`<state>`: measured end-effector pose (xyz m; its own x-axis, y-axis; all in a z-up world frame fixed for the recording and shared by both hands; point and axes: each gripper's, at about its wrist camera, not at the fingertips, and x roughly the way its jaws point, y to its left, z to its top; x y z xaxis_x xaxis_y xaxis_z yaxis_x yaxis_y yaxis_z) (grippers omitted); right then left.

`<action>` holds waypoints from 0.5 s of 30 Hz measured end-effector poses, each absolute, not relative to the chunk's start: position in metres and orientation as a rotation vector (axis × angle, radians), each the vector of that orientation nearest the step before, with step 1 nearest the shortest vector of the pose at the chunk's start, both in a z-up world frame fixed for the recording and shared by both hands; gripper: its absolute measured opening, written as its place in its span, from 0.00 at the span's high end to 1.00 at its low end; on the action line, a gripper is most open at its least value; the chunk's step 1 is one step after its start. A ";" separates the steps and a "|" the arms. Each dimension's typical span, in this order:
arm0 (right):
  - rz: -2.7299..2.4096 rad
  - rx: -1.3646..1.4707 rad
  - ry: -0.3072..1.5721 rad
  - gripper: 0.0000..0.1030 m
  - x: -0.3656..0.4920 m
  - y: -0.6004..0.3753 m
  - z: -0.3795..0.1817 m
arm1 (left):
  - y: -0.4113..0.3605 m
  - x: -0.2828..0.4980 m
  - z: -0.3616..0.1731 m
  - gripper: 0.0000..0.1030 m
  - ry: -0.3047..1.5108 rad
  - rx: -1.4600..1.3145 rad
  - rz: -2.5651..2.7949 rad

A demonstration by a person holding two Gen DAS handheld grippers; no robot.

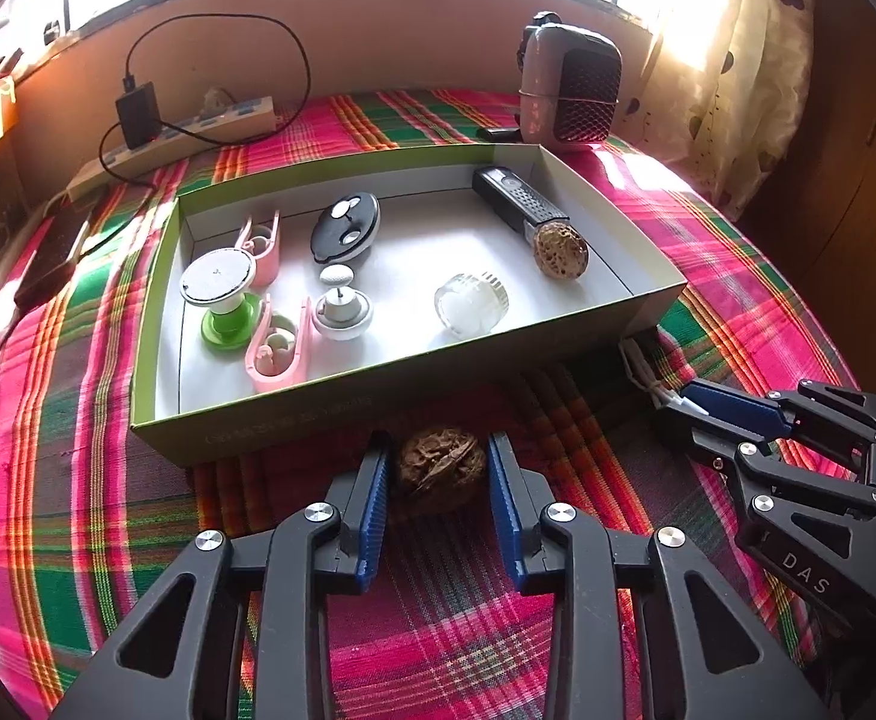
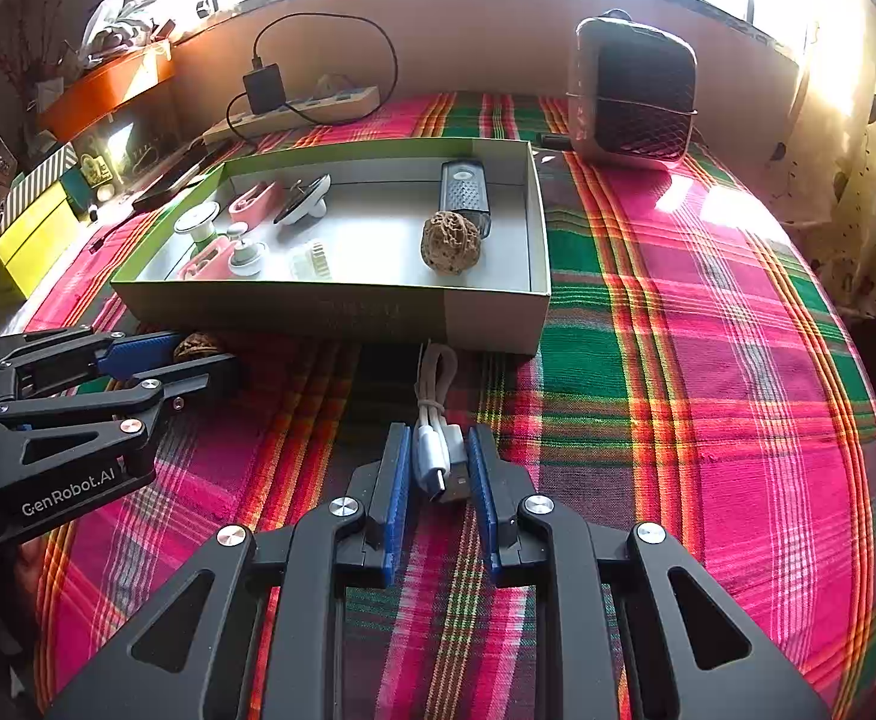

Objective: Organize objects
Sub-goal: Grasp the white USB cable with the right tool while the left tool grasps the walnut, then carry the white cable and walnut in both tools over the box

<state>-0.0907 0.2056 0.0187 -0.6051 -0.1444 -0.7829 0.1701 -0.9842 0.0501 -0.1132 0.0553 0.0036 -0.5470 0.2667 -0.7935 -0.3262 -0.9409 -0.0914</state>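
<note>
A brown walnut (image 1: 441,471) lies on the plaid cloth just in front of the shallow green box (image 1: 156,360). My left gripper (image 1: 438,441) has its blue pads against both sides of the walnut; the right wrist view shows that gripper (image 2: 207,354) from the side with the walnut (image 2: 198,345) at its tips. My right gripper (image 2: 438,432) is shut on a coiled white USB cable (image 2: 435,396) that rests on the cloth by the box's near right corner (image 2: 498,312). It also shows in the left wrist view (image 1: 678,405).
The box holds a second walnut (image 1: 561,252), a black stick-shaped device (image 1: 519,195), a small glass jar (image 1: 468,303), pink clips (image 1: 279,354) and round gadgets. Behind it are a power strip (image 1: 198,132) and a mesh-fronted appliance (image 1: 570,84). A dark phone (image 1: 48,264) lies left.
</note>
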 end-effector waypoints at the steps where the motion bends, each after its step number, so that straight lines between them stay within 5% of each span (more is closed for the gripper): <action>1: -2.667 1.297 0.047 0.80 -0.091 0.205 0.019 | 0.055 -0.113 0.004 0.72 0.096 -1.265 2.498; 15: -2.670 1.298 0.052 0.80 -0.091 0.205 0.019 | 0.056 -0.112 0.003 0.72 0.102 -1.260 2.503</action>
<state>-0.0909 0.2049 0.0190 -0.6059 -0.1396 -0.7832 0.1698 -0.9845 0.0441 -0.1122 0.0556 0.0033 -0.5511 0.2642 -0.7915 -0.3280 -0.9408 -0.0857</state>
